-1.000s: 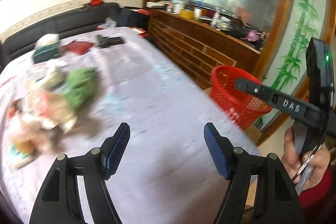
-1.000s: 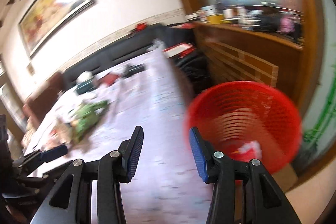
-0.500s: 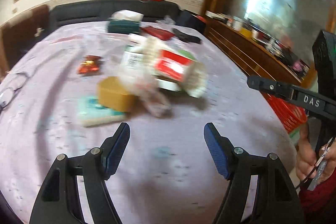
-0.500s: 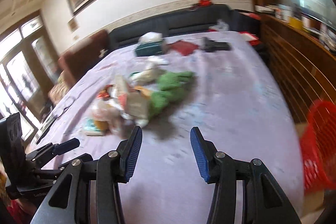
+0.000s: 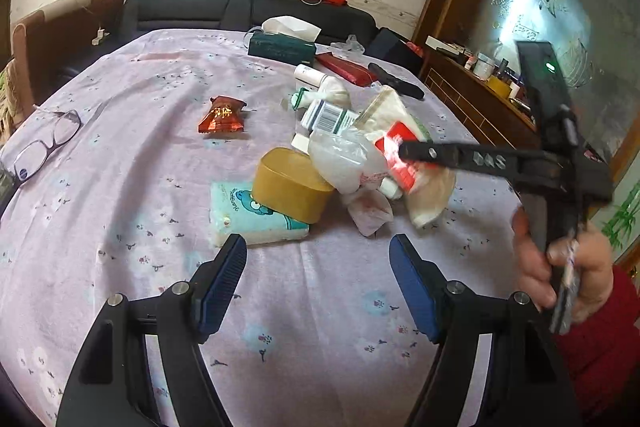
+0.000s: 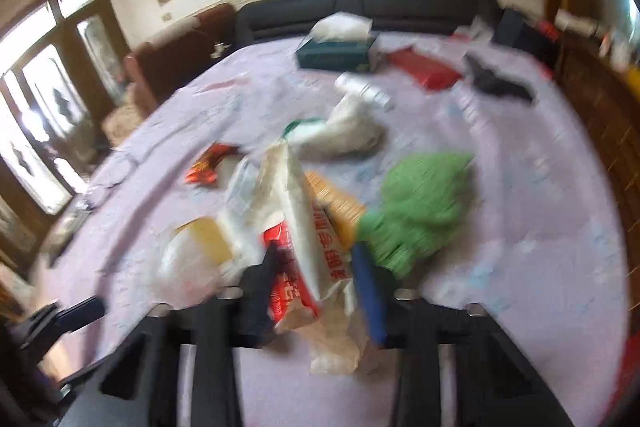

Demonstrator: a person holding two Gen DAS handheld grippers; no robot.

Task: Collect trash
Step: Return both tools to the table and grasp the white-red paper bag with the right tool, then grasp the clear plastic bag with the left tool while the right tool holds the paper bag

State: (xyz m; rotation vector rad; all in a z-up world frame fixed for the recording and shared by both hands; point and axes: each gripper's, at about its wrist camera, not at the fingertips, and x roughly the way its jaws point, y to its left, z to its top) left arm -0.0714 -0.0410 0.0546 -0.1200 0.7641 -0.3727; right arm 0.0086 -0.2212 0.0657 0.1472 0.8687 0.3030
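Note:
A heap of trash lies on the purple-clothed table (image 5: 120, 163): a red and white wrapper (image 5: 400, 155), a clear plastic bag (image 5: 344, 159), a yellow tub (image 5: 292, 189), a tissue pack (image 5: 248, 215) and a red snack packet (image 5: 222, 115). My left gripper (image 5: 318, 279) is open and empty, just in front of the tissue pack. My right gripper (image 6: 320, 291) has its blue pads around the red and white wrapper (image 6: 304, 247); the right wrist view is blurred. It also shows in the left wrist view (image 5: 424, 153), reaching into the heap from the right.
A green crumpled bag (image 6: 424, 199) lies right of the heap. Behind are a green tissue box (image 5: 282, 47), a red case (image 5: 344, 67), a black object (image 5: 396, 81) and a white bottle (image 5: 328, 115). Glasses (image 5: 44, 143) lie at the left edge. A dark sofa stands beyond.
Both grippers swung from the red basket to the trash heap. My right gripper moved in and narrowed around the red and white wrapper. My left gripper stayed open.

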